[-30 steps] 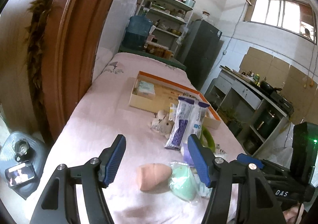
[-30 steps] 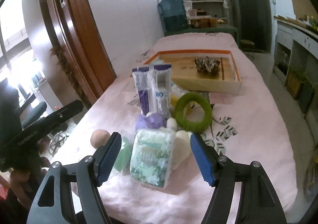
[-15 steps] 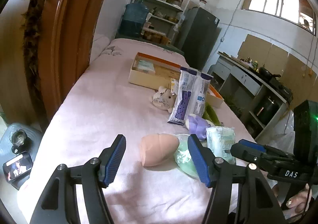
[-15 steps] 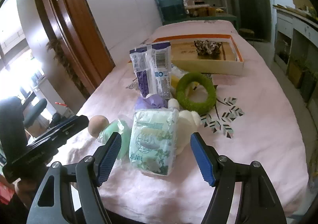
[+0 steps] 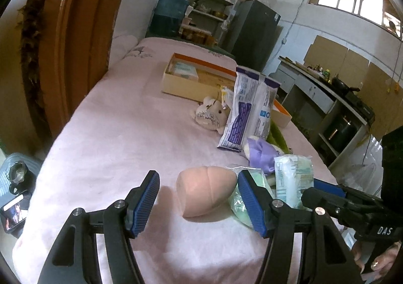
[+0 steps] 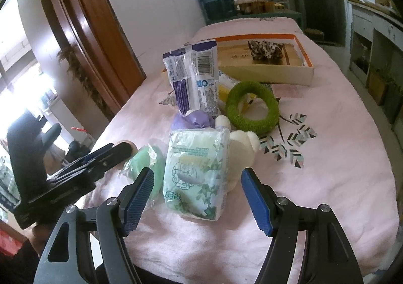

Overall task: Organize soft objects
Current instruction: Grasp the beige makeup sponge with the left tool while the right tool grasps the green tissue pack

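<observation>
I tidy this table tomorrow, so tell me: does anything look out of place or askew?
Mostly a jumble near the front edge: the tissue pack, green ring, peach sponge and plush toy lie loose outside the cardboard box. The tall wipes packet stands tilted. Nothing looks spilled or damaged.

I see a peach-pink foam piece (image 5: 205,189) on my pale pink cloth (image 5: 113,138), which carries a grey-and-teal leaf print (image 6: 289,143). The ring (image 6: 252,107) is moss green, the tissue pack (image 6: 196,173) white with green leaves. The box (image 6: 282,72) is cream with an orange rim.
</observation>
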The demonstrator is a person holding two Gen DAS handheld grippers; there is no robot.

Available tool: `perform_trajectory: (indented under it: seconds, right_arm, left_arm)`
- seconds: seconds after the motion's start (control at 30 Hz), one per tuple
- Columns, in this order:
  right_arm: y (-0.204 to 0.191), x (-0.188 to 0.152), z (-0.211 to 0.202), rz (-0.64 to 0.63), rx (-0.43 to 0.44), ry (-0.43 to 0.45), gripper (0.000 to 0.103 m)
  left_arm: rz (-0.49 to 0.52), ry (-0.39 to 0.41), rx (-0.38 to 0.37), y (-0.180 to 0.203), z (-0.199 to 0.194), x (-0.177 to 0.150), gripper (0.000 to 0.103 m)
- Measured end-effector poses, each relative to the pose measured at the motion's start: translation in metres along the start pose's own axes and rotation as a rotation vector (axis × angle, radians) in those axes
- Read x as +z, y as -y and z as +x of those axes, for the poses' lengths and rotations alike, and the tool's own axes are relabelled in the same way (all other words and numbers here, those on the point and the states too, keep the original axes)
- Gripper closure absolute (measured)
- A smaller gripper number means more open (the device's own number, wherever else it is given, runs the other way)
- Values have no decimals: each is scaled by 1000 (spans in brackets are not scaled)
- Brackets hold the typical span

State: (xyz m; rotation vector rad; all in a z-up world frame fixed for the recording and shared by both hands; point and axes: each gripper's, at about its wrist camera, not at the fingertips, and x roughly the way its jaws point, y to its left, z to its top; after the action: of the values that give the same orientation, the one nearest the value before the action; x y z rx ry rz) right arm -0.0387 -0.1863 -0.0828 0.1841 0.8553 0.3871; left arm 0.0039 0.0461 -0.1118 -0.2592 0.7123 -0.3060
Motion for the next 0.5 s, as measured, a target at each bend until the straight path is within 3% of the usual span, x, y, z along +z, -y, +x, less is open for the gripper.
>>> perform_trajectory:
  seconds: [0.13, 0.23, 0.5]
  right_arm:
    - [0, -1, 4, 1, 9, -10, 29]
    - [0, -2, 8, 1, 15, -23, 29]
    - [-1, -2, 15, -1, 9, -37, 30]
  left_arm:
    - [-37, -12, -23, -5, 6, 0, 42]
    - [-55, -26, -49, -8, 11, -1, 51]
    - [-56, -1, -61, -9, 11, -3, 55]
